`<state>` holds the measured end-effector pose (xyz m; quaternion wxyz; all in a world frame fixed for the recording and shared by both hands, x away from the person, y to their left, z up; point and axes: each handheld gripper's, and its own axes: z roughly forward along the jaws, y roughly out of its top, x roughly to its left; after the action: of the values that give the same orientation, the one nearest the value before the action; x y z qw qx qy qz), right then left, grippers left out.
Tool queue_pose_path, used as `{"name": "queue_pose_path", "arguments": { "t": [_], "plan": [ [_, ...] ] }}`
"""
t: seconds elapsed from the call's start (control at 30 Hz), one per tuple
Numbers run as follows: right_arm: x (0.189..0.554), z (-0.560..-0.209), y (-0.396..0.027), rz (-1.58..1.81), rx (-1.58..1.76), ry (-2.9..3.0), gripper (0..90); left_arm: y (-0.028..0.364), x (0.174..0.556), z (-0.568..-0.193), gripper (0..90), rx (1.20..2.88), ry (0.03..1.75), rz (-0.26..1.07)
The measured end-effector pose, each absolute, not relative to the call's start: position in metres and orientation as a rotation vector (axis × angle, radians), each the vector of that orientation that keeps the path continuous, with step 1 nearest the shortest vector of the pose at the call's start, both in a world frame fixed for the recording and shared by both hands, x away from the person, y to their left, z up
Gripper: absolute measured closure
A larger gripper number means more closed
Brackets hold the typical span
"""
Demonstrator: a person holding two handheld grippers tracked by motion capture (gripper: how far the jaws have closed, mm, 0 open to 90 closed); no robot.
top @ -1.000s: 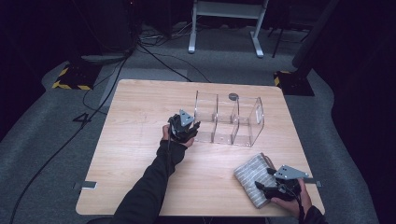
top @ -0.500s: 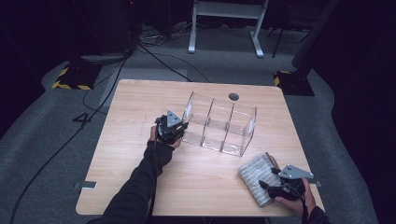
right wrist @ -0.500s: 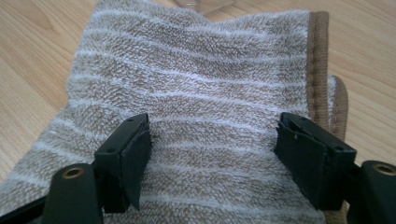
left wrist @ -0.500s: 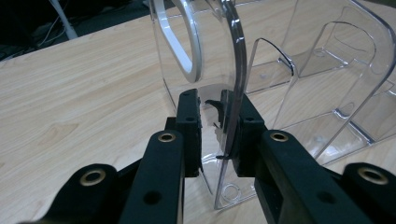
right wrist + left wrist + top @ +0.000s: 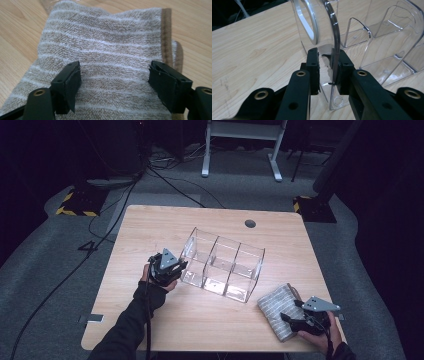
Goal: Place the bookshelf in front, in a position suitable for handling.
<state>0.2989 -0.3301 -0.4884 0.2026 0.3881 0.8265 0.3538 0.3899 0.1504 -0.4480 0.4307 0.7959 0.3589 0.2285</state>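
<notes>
- Clear acrylic organizer (image 5: 224, 265) has slid toward the table's left, its end wall pinched by the left gripper (image 5: 327, 72), whose jaws have just closed.
- Right gripper (image 5: 115, 82), jaws spread, hovers over the striped towel (image 5: 105, 55); wiping looks next.

The clear, glossy three-compartment plastic organiser (image 5: 222, 266) is smooth as glass and throws bright glare off its rounded edges. It stands on a pale matt wood-grain table (image 5: 150, 230). Right of the organiser lies a folded beige terry towel (image 5: 278, 309) with white stripes, nubby and rough. The gripper jaws look like matt black plastic with brass-coloured rivets.
</notes>
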Motion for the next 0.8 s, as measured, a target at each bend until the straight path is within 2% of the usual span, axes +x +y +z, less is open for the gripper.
{"name": "queue_pose_path", "arguments": {
  "t": [0.03,0.1,0.13,0.2,0.3,0.57,0.7,0.8],
  "plan": [
    [0.298,-0.486,-0.33,1.0,1.09,2.3,26.8,0.153,0.387,-0.448,76.1,1.969,0.892,0.57],
    [0.294,-0.481,-0.328,1.032,1.086,2.284,26.9,0.156,0.384,-0.448,63.0,1.934,0.917,0.565],
    [0.292,-0.479,-0.327,1.041,1.073,2.284,26.5,0.157,0.383,-0.449,60.6,1.918,0.921,0.531],
    [0.287,-0.475,-0.321,1.053,1.035,2.295,26.2,0.155,0.382,-0.45,48.8,1.915,0.943,0.552],
    [0.284,-0.474,-0.314,1.051,1.005,2.316,25.2,0.153,0.385,-0.455,39.1,1.907,0.961,0.494],
    [0.289,-0.488,-0.31,0.978,1.042,2.398,16.7,0.144,0.405,-0.469,31.1,1.929,1.007,0.457],
    [0.292,-0.494,-0.31,0.986,1.054,2.424,14.5,0.141,0.413,-0.473,31.5,1.899,1.036,0.44],
    [0.296,-0.497,-0.31,1.001,1.036,2.451,13.6,0.139,0.419,-0.475,34.9,1.896,1.038,0.427]
  ]
}}
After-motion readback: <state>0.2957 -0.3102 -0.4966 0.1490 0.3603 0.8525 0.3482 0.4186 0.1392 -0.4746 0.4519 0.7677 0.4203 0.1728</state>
